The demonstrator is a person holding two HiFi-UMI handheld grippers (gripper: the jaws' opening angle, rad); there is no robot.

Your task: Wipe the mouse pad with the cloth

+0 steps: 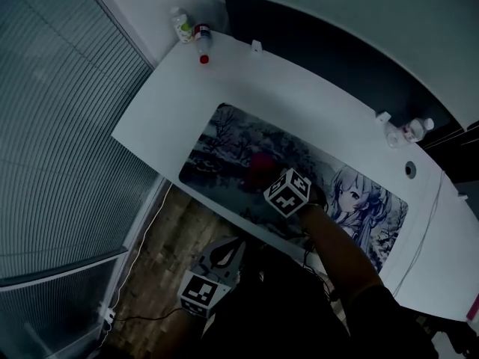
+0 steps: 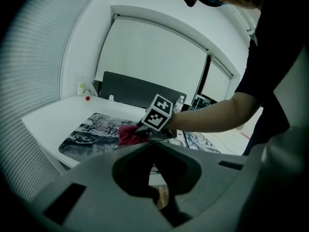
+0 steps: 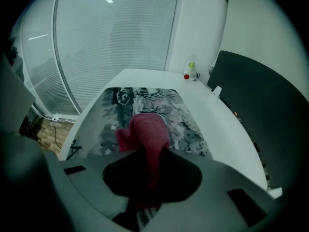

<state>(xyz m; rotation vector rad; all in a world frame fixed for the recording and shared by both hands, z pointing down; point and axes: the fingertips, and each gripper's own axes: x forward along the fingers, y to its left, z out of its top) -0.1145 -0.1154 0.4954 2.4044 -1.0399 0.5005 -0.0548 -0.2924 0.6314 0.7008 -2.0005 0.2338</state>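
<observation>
A long mouse pad [image 1: 224, 137] printed with a wintry scene and a cartoon figure lies along the front of the white desk [image 1: 299, 88]. My right gripper [image 1: 265, 178] is shut on a red cloth [image 1: 260, 164], and the bunched cloth rests on the middle-left of the pad. The right gripper view shows the cloth [image 3: 147, 129] running back into the jaws over the pad [image 3: 120, 100]. My left gripper [image 1: 223, 254] hangs below the desk's front edge, off the pad, jaws together with nothing in them. From it I see the cloth [image 2: 129, 134] and right gripper [image 2: 140, 128].
Two small bottles [image 1: 191, 32] stand at the desk's far left corner, another bottle [image 1: 415, 129] at the back right. A thin cable [image 1: 426, 223] crosses the desk's right end. Window blinds [image 1: 60, 126] fill the left, with wooden floor [image 1: 168, 238] below the desk.
</observation>
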